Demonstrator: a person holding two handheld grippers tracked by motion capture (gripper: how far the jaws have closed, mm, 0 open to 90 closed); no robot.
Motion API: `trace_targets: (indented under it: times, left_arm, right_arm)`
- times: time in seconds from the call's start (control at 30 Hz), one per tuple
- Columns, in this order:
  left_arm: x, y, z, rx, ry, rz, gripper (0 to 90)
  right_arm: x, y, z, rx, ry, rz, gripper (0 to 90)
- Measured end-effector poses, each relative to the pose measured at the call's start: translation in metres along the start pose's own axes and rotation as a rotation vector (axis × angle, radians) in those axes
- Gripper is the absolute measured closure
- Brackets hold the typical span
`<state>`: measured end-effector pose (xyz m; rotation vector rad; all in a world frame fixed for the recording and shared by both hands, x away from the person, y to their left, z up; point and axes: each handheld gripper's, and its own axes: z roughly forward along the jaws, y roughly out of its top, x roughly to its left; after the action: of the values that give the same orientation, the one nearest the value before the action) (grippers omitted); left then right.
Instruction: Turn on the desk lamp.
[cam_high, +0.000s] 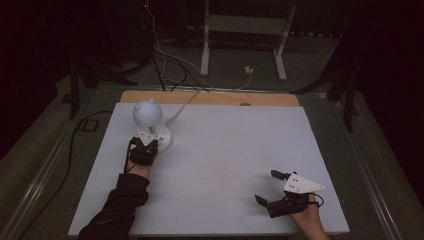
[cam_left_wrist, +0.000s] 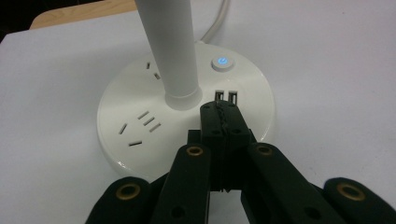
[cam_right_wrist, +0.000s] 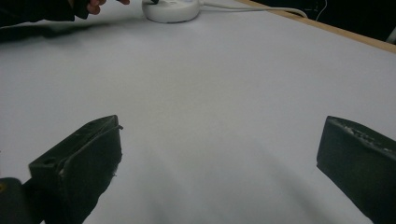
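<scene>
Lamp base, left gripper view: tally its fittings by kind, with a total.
Power buttons: 1
USB ports: 2
Wall-plug sockets: 2
Total: 5

A wide white surface (cam_high: 225, 150) lies mostly bare, giving open room across its middle and far right. The one obstacle stands at the far left: a white desk lamp (cam_high: 148, 114) with a round base (cam_left_wrist: 140, 116), upright stem (cam_left_wrist: 173, 51) and globe head. Its cord (cam_high: 182, 105) trails off the far edge. The left tongs (cam_left_wrist: 219, 116), jaws pressed together, sit over the base just beside the stem. The right tongs (cam_high: 272, 187), jaws wide apart, rest near the front right corner, well apart from the lamp.
</scene>
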<state>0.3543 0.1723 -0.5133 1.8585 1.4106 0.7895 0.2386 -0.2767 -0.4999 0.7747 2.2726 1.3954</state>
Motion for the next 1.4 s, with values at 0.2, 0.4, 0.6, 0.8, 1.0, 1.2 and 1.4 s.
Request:
trace_targets:
  times: [0.2, 0.4, 0.6, 0.8, 1.0, 1.2, 1.4]
  left_arm:
    - [-0.0014, -0.0004, 0.0004, -0.009, 0.003, 0.019, 90.0]
    - [0.0022, 0.0005, -0.002, -0.033, -0.009, -0.025, 90.0]
    - [0.0037, -0.0002, -0.0005, -0.049, -0.002, -0.021, 90.0]
    - [0.0043, -0.0011, 0.0012, -0.04, -0.007, -0.013, 90.0]
    - [0.003, -0.0015, 0.0025, -0.031, -0.007, -0.004, 90.0]
    - [0.0001, -0.0021, 0.0029, -0.031, 0.007, 0.007, 90.0]
    - [0.0006, -0.0034, 0.0031, -0.04, 0.005, 0.02, 90.0]
  right_arm:
    - [0.0003, 0.0001, 0.0001, 0.0, 0.001, 0.0, 0.0]
    - [-0.0002, 0.0003, -0.0011, -0.006, -0.002, 0.001, 0.0]
    - [0.0002, 0.0, 0.0, 0.0, 0.0, -0.001, 0.0]
    - [-0.0002, -0.0001, 0.0, 0.001, 0.0, 0.0, 0.0]
    - [0.0001, 0.0, -0.0001, 0.001, 0.001, -0.003, 0.0]
    - [0.0003, -0.0001, 0.0004, 0.003, 0.002, -0.003, 0.0]
    - [0.0008, 0.0, 0.0006, 0.004, 0.004, -0.003, 0.0]
